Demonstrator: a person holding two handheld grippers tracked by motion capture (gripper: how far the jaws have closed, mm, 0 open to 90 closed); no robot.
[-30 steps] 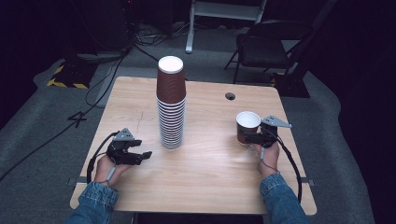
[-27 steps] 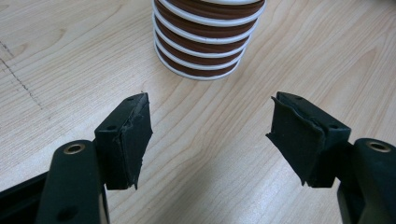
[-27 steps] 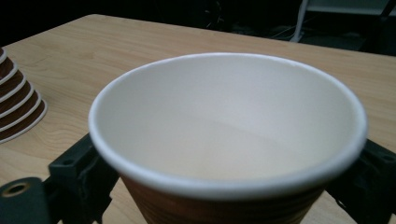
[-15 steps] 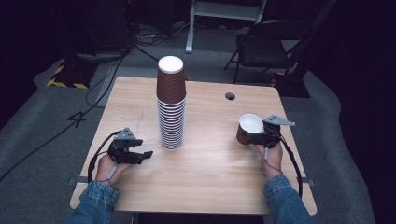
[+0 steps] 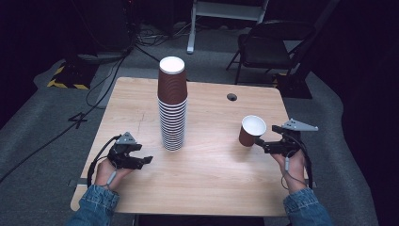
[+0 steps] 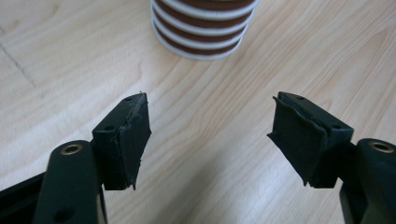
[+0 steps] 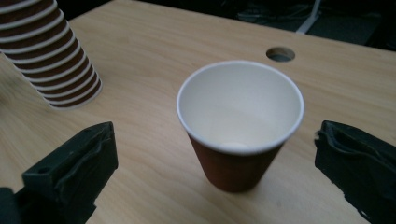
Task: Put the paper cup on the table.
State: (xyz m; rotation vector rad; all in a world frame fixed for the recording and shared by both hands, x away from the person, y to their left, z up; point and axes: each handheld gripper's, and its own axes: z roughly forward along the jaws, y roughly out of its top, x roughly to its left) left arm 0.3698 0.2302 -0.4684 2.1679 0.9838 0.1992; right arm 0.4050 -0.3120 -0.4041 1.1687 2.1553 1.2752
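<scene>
High view gives me my left gripper [image 5: 141, 160], jaws spread and gripping nothing, by the tall stack [image 5: 172, 106] of ribbed paper cups. Right gripper view reveals the single cup's [image 7: 240, 121] white inside. My right gripper [image 5: 260, 143] held it earlier; its jaws have just been opening, and the cup now stands freed on the wooden table [image 5: 211, 188].

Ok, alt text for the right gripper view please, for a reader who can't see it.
A single brown paper cup with a white inside stands upright on the wooden table, between the wide-open jaws of the right gripper, which do not touch it. The base of a tall stack of cups sits at upper left.
</scene>
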